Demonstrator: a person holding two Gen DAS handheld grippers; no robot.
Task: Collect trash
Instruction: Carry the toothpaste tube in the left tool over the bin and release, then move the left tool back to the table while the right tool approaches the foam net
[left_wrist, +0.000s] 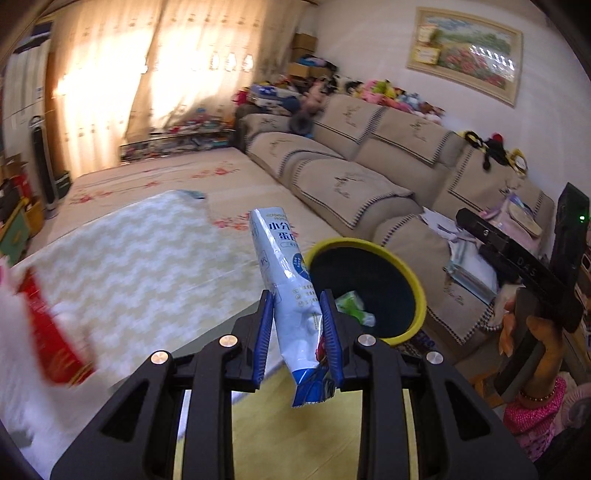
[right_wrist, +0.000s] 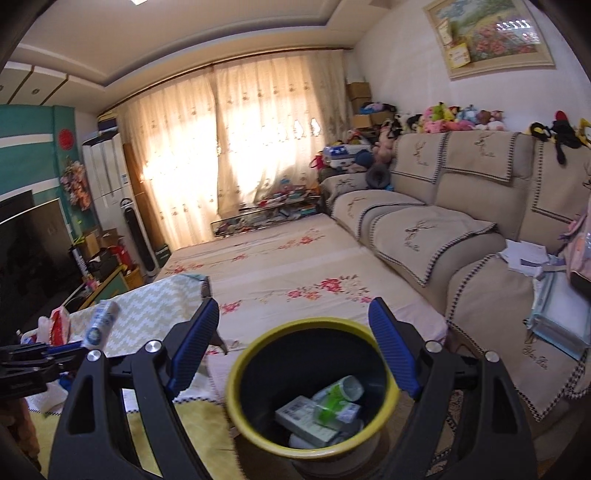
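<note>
My left gripper (left_wrist: 296, 299) is shut on a blue and white pouch wrapper (left_wrist: 284, 280), which stands up between its blue pads. It hangs just left of the black bin with a yellow rim (left_wrist: 417, 295). In the right wrist view the bin (right_wrist: 236, 398) sits below and ahead of my right gripper (right_wrist: 294, 302), whose jaws stand wide open with nothing between the pads. Inside the bin lie a green and white wrapper (right_wrist: 332, 402) and a small box (right_wrist: 299, 413). The held pouch (right_wrist: 99, 325) also shows at the far left of that view.
A table with a zigzag cloth (left_wrist: 129, 266) is on the left, with a red box (left_wrist: 48, 332) on it. A beige sofa (right_wrist: 424, 229) runs along the right, with papers (right_wrist: 524, 254) on a seat. A flowered mat (right_wrist: 295, 258) covers the floor beyond. A hand (left_wrist: 532, 332) holds the other gripper's handle.
</note>
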